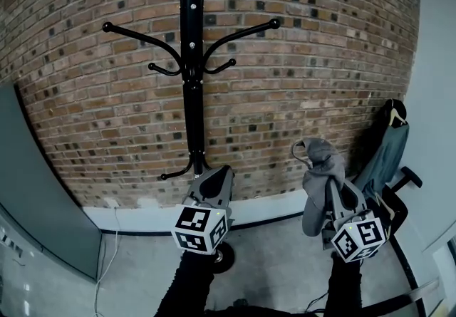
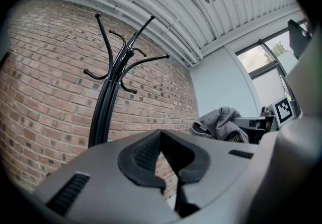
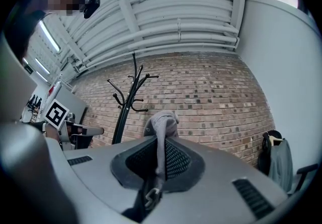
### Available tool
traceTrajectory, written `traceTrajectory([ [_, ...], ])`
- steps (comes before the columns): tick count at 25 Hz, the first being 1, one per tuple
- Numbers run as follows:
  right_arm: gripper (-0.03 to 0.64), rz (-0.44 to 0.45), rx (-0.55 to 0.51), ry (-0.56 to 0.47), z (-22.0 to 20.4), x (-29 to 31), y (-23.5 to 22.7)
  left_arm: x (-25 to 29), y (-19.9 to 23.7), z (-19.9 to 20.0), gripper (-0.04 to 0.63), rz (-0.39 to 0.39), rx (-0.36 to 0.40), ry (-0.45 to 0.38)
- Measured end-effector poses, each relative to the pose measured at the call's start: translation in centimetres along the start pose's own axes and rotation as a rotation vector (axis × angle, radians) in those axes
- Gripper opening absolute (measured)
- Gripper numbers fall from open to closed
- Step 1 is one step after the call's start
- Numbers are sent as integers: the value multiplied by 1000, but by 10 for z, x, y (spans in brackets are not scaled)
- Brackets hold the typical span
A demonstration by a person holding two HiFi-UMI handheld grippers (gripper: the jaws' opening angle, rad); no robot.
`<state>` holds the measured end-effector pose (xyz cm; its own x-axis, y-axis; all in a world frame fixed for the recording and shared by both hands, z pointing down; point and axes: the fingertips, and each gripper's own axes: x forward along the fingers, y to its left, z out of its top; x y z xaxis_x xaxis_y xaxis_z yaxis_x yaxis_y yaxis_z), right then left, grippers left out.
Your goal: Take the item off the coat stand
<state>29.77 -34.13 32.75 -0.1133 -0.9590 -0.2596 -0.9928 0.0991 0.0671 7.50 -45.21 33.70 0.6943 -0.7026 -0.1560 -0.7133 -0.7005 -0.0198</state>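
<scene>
The black coat stand (image 1: pixel 191 59) rises against the brick wall, and all its hooks that show are bare. It also shows in the left gripper view as the coat stand (image 2: pixel 108 92) and in the right gripper view as the coat stand (image 3: pixel 126 107). My right gripper (image 1: pixel 336 193) is off to the stand's right, shut on a grey garment (image 1: pixel 319 166) that droops over its jaws. Seen from the right gripper (image 3: pixel 158 167), the grey garment (image 3: pixel 162 125) runs as a strip down between the pads. My left gripper (image 1: pixel 211 182), with the left gripper (image 2: pixel 170 182) shut and holding nothing, points at the stand's lower pole.
A brick wall (image 1: pixel 299 59) fills the background, with a white skirting board along the floor. A grey panel (image 1: pixel 35 194) stands at the left. At the far right a dark jacket on a hanger (image 1: pixel 388 148) hangs beside a black frame (image 1: pixel 402 198). A cable runs down to the floor at the lower left.
</scene>
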Motion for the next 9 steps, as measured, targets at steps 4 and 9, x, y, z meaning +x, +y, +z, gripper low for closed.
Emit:
traceTrajectory([
  [4, 26, 13, 9, 12, -3, 3, 1, 1, 1, 1, 8, 5, 2, -5],
  [9, 26, 22, 6, 19, -4, 4, -4, 5, -2, 1, 8, 4, 6, -2],
])
